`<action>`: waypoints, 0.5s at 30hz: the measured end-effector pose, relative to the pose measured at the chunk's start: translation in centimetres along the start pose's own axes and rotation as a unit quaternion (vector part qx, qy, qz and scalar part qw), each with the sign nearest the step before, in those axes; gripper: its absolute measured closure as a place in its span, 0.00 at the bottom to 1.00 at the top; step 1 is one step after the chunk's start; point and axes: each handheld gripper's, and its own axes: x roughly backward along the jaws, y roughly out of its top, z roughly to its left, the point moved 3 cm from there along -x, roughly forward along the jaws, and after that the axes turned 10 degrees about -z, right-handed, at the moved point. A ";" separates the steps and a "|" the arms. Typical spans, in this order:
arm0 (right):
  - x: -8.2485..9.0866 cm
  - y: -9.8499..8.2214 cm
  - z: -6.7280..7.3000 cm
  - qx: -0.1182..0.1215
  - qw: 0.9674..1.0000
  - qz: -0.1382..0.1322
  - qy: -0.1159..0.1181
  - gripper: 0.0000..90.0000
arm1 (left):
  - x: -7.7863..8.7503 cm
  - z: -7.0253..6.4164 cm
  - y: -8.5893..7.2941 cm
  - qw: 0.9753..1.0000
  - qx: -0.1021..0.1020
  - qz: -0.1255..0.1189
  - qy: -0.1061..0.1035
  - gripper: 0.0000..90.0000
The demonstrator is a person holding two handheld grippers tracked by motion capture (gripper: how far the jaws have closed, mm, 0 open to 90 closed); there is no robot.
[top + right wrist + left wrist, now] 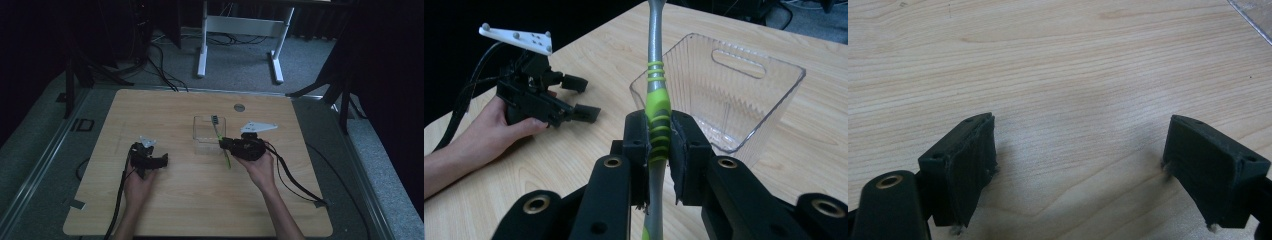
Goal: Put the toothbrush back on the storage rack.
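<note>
My right gripper (659, 145) is shut on a grey and green toothbrush (656, 102), clamped at its green ribbed grip. The brush stands across the jaws, its far end leaning over the rim of a clear plastic bin (729, 95). From above, the right gripper (226, 143) sits at the bin's (209, 135) right side, and the toothbrush (220, 137) slants from inside the bin down toward the person. My left gripper (162, 161) rests on the table left of the bin; its jaws stand wide apart over bare wood, and between its pads (970, 165) lies nothing.
The wooden table (200, 200) has free room in front and on the left. A round grommet (239, 107) sits near its far edge. Cables trail from both grippers toward the near edge. Beyond the table stand a white desk frame (240, 35) and dark stands.
</note>
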 end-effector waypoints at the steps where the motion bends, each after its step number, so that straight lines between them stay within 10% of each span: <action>1: 0.0 0.0 0.0 0.000 1.000 -0.002 0.000 0.88 | 0.0 0.0 0.0 1.000 0.001 0.000 0.000 0.16; 15: -0.5 0.3 -0.5 -0.012 0.999 -0.030 0.002 0.88 | 0.0 0.0 0.0 1.000 0.001 0.000 0.000 0.16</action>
